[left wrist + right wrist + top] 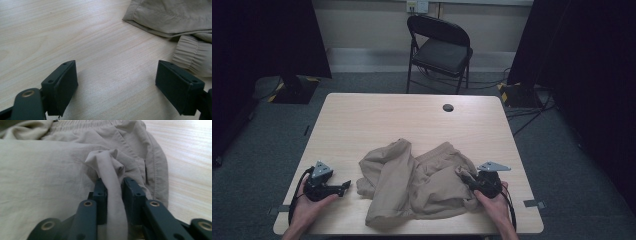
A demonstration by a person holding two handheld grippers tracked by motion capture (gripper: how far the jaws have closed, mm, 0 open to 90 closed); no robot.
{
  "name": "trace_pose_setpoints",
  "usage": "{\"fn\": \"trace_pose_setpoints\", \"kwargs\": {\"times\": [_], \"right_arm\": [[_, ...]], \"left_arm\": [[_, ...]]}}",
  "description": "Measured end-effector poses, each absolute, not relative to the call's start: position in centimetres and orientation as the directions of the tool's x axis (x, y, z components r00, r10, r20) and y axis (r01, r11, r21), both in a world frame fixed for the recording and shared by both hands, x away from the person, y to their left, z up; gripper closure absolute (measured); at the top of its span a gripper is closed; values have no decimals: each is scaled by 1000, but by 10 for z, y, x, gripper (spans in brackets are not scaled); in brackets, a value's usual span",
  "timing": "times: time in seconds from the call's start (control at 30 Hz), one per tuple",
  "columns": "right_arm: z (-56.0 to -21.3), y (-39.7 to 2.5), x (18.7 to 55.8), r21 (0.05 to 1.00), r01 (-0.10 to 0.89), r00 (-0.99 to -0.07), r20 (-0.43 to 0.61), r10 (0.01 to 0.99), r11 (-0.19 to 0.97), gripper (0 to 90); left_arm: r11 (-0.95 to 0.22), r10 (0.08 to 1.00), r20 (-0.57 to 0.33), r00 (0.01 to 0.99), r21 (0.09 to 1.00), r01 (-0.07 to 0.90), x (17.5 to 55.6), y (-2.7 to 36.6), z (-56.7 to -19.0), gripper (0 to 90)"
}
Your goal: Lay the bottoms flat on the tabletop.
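Your left gripper (pixel 346 187) rests low at the near left of the table (pixel 377 115), held in your left hand (pixel 309 202), with its jaws spread wide and nothing between them. In the left gripper view bare wood lies between the jaws, and an elastic cuff (pixel 186 56) of the garment sits just beside the right-hand jaw, apart from it. To the right of that gripper, the beige trousers (pixel 417 182) lie crumpled across the near middle of the table, one leg folded toward the far side and the bulk bunched toward the near edge. At the garment's right end, your right gripper (pixel 464 176), held in your right hand (pixel 494 200), has its jaws drawn narrow on a raised fold of fabric (pixel 110 165). In the right gripper view that fold stands up between the jaws, pinched tight, with the rest of the cloth spreading left and beyond.
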State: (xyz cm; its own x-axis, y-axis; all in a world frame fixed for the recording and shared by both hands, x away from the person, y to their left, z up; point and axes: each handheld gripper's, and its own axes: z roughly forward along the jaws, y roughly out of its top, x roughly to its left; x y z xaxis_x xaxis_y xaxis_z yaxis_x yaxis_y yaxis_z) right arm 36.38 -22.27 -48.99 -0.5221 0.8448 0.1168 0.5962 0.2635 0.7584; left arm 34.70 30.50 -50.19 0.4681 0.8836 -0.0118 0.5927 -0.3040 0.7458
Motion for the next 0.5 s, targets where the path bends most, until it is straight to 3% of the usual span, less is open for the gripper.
{"fn": "trace_pose_setpoints", "kwargs": {"times": [0.13,0.3,0.37,0.5], "right_arm": [[-497,-224,367,771,596,-513,152,845,224,664],[-498,-218,364,782,567,-515,93,852,258,500],[-495,-218,363,781,568,-500,78,863,259,397],[-487,-224,361,780,583,-485,107,868,229,252]], "left_arm": [[-295,889,-13,457,747,596,346,304,-502,184],[-284,896,-21,443,741,608,347,303,-500,195],[-285,895,-27,445,733,618,348,304,-499,206],[-251,891,-78,448,737,627,353,306,-491,229]]}}
